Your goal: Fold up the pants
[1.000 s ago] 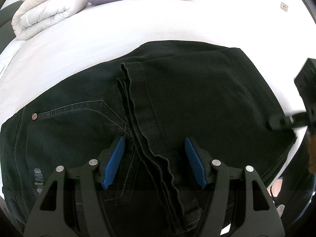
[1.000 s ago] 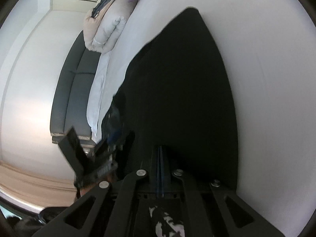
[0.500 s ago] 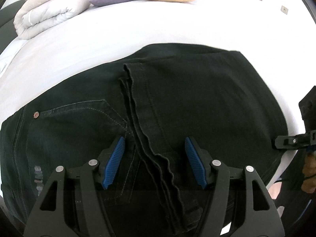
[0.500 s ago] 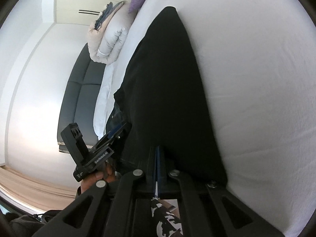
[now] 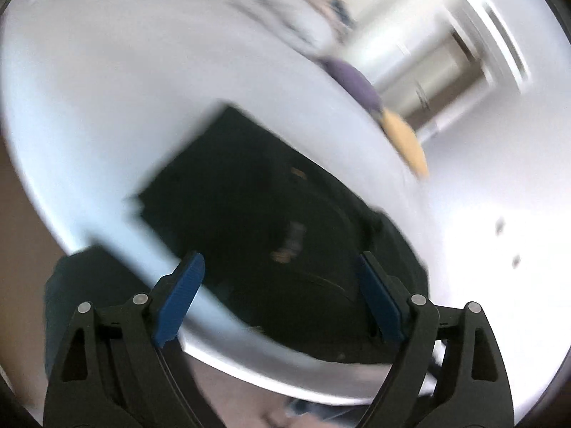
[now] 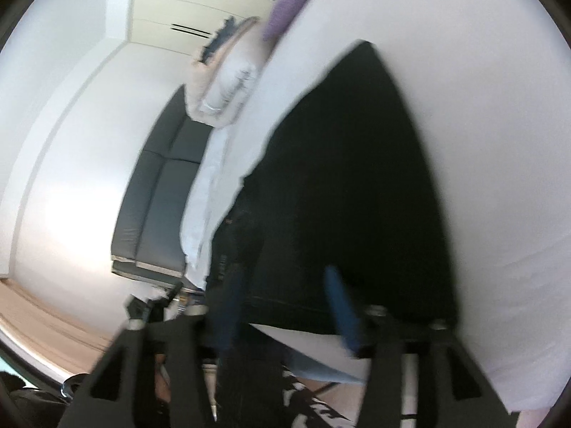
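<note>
Both grippers are free of the cloth. The left gripper (image 5: 278, 299) stands wide, its jaws having just opened further, and nothing is between its blue pads (image 5: 178, 299); they sit over the near edge of the bed (image 5: 107, 107) with the pants (image 5: 271, 214) beyond and below them. The right gripper (image 6: 285, 310) has just opened from a closed state to a middling gap; its blurred pads (image 6: 340, 310) flank the near hem of the pants (image 6: 349, 185), but whether they touch the cloth I cannot tell, and no grip shows.

Lying flat on the white bed, the pants form a dark folded slab. In the right view their long axis runs from the near hem away toward the far pillows (image 6: 285, 7), narrowing with distance. In the left view, which is motion-blurred and tilted, the slab lies slantwise, one squared corner to the far left and the bulkier part to the near right, by the right-hand pad.

Judged from this, the right gripper is nearer an edge it could take, right at the hem; the left would need to come down and forward onto the cloth.

No containers are in view. A grey sofa (image 6: 157, 192) stands left of the bed.
</note>
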The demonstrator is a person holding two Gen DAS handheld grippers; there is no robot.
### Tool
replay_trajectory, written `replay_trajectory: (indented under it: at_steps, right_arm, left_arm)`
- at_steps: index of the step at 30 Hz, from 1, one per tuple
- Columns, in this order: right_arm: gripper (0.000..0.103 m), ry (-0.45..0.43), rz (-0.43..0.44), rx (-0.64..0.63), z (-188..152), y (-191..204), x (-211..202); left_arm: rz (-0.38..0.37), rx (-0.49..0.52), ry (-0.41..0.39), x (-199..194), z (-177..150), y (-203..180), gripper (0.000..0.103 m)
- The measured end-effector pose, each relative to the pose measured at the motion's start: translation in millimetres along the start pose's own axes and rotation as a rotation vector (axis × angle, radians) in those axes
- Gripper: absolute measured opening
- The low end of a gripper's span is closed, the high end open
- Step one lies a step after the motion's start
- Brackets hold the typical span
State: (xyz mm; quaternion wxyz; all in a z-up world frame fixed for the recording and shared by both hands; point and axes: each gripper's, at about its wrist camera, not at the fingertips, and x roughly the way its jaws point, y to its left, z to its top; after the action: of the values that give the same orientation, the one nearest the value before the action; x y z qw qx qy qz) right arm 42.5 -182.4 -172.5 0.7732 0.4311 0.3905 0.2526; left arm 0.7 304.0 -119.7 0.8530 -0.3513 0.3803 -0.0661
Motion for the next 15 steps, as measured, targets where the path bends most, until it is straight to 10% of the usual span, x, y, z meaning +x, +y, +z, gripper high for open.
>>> replay_trajectory:
  at_steps: [5,15]
  right_arm:
    - [0.061,-0.007,0.084,-0.017,8,26,3]
    - [0.059,0.003,0.119,-0.055,15,49,8]
  left_arm:
    - [-0.109,-0.243,0.016,5,0,44,0.086]
    - [-0.192,-0.396,0.007,42,6,78,0.086]
